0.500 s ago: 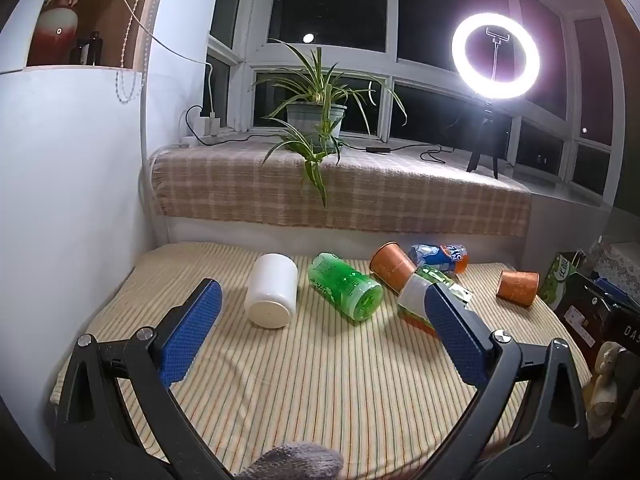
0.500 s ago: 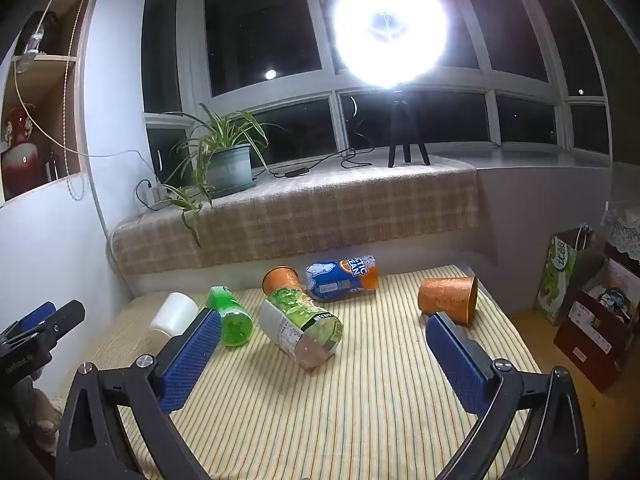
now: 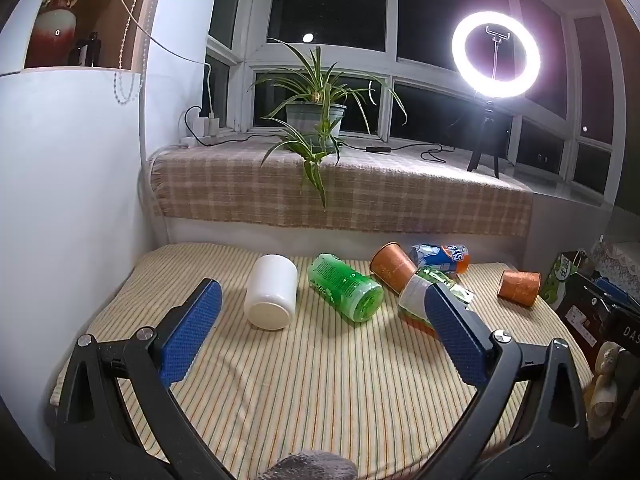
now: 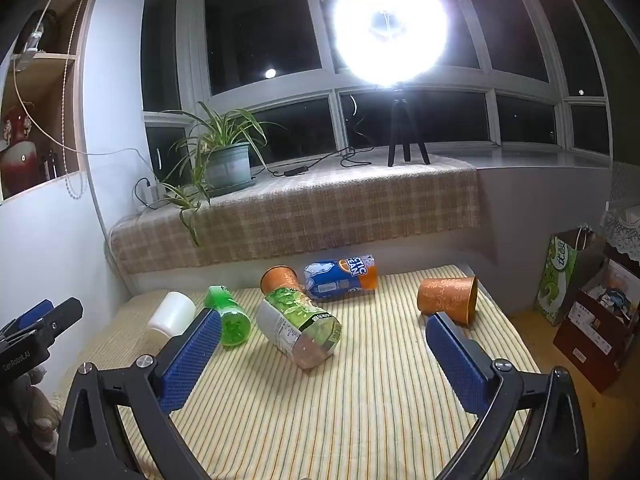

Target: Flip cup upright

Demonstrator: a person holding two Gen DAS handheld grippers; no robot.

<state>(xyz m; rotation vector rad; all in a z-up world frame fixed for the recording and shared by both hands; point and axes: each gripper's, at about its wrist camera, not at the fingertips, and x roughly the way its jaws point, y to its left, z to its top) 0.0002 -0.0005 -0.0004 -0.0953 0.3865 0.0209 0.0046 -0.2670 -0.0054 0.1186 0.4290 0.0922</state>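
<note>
Several cups and containers lie on their sides on a striped cloth. A white cup [image 3: 271, 292] [image 4: 172, 314] lies at the left, a green cup [image 3: 346, 293] [image 4: 229, 317] beside it. One orange cup [image 3: 391, 266] [image 4: 280, 278] lies at the back, another orange cup [image 3: 519, 287] [image 4: 448, 298] lies at the right. My left gripper [image 3: 322, 334] is open and empty, in front of the white and green cups. My right gripper [image 4: 322, 346] is open and empty, in front of a green-labelled carton [image 4: 298, 330] [image 3: 416, 300].
A blue and orange can [image 4: 342, 277] [image 3: 442, 257] lies at the back. A checked ledge [image 3: 360, 196] behind holds a potted plant [image 3: 316, 122] and a ring light [image 3: 496, 54]. Bags and boxes [image 4: 580, 300] stand right of the table. A wall [image 3: 60, 200] is at the left.
</note>
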